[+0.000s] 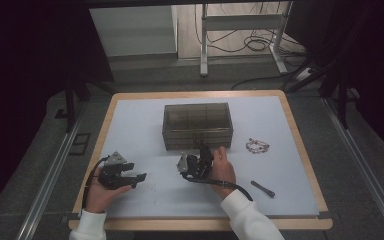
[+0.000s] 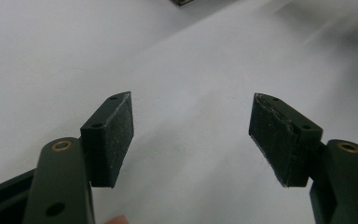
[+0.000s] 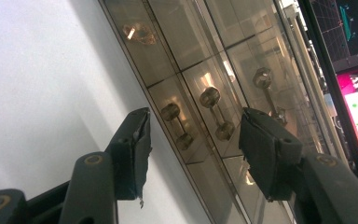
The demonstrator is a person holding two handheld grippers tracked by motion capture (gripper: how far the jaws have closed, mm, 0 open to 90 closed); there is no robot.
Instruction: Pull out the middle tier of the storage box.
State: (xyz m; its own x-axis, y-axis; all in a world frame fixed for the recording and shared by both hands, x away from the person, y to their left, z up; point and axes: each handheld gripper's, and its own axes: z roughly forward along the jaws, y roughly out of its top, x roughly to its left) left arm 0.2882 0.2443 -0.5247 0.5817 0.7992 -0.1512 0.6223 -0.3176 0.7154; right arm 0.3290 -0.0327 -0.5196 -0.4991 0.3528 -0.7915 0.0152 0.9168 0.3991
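A smoky see-through drawer box (image 1: pixel 197 125) stands at the middle of the white table mat (image 1: pixel 140 125). My right gripper (image 1: pixel 204 150) points at its front face, tilted, with the jaws open. In the right gripper view the box (image 3: pixel 186 42) has small drawers with brass-coloured knobs (image 3: pixel 216 112), and the right gripper (image 3: pixel 193 149) has its open jaws either side of two of those knobs, short of touching them. My left gripper (image 1: pixel 141 177) rests at the front left, pointing right. In its own view the left gripper (image 2: pixel 191 135) is open over bare mat.
A beaded bracelet (image 1: pixel 257 146) lies right of the box. A short dark stick (image 1: pixel 263 189) lies at the front right. The wooden table edge (image 1: pixel 300 150) frames the mat. A metal frame and cables (image 1: pixel 250 45) are on the floor beyond.
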